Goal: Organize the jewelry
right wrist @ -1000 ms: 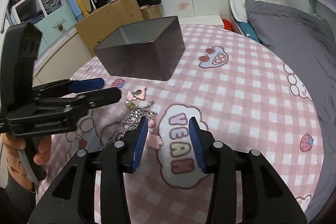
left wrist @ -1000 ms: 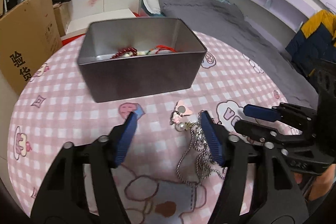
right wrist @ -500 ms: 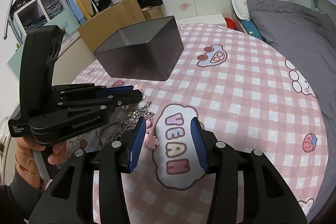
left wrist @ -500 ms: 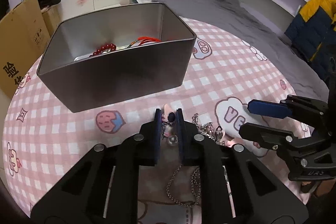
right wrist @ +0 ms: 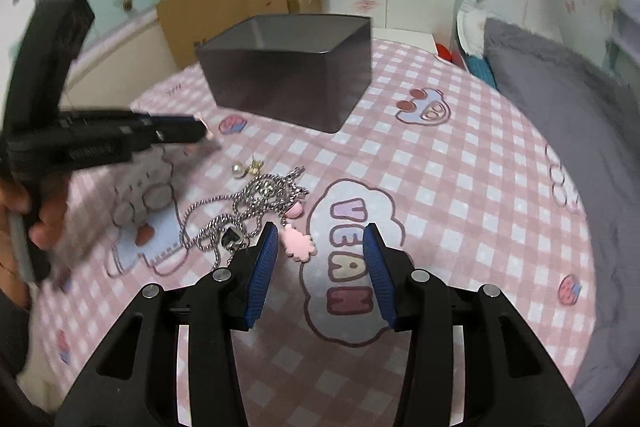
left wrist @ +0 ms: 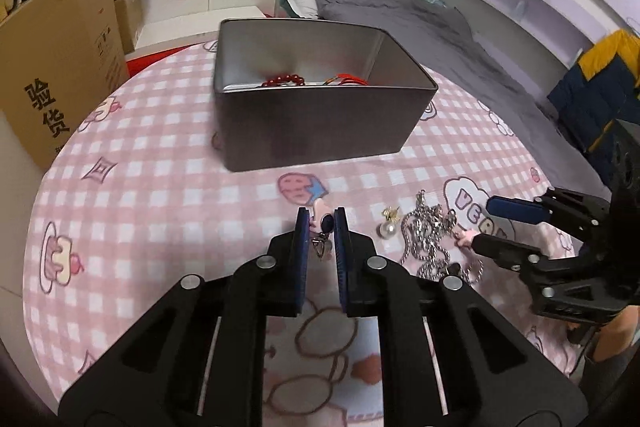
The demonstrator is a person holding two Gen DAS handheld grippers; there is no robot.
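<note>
While the left gripper [left wrist: 321, 225] pinches a small pink charm [left wrist: 318, 211], the tin box [left wrist: 304, 131] sits straight ahead of it; the right gripper [right wrist: 320, 251] hangs half open, empty, beside the tangled chain [right wrist: 256, 205].

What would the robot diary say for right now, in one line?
left gripper: shut on pink charm | right gripper: open, empty | silver chain: on tablecloth | tin box: open
</note>
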